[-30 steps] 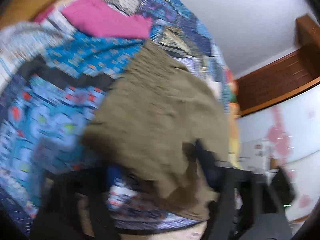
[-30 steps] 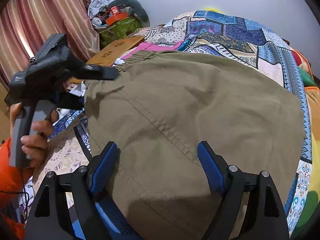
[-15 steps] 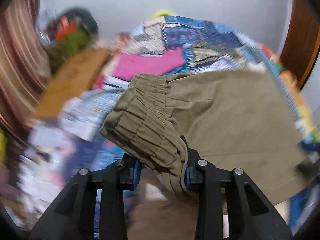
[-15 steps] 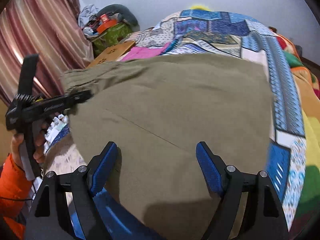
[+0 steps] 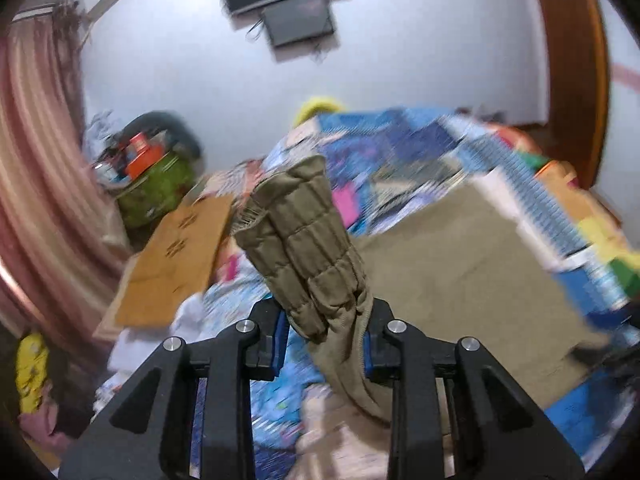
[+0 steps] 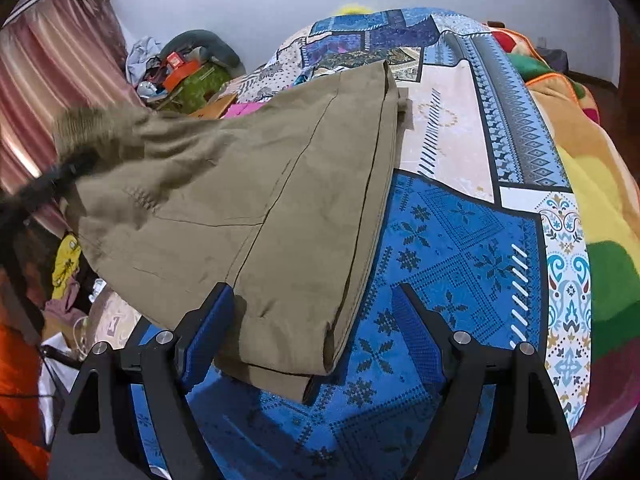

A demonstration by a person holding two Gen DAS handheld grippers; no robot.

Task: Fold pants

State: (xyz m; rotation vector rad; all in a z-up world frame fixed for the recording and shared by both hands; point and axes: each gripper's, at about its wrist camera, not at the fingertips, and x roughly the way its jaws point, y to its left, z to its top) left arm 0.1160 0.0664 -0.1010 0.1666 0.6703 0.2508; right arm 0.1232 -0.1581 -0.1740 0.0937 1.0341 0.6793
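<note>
Already halved lengthwise, the pants (image 6: 248,200) lie on the bed (image 6: 460,240); left gripper (image 5: 324,340) clenches the waistband (image 5: 304,232), right gripper (image 6: 312,320) hovers spread, crosswise folds remaining.

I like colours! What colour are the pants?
The pants are plain olive-khaki, best seen in the right wrist view.

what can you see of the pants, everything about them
The pants are olive-khaki, of a woven cotton-like cloth with stitched seams, doubled leg on leg. The legs lie flat on the patchwork quilt, hems at the far end. The gathered elastic waistband is lifted off the bed, pinched in the left gripper. The right gripper hangs open over the near edge.
</note>
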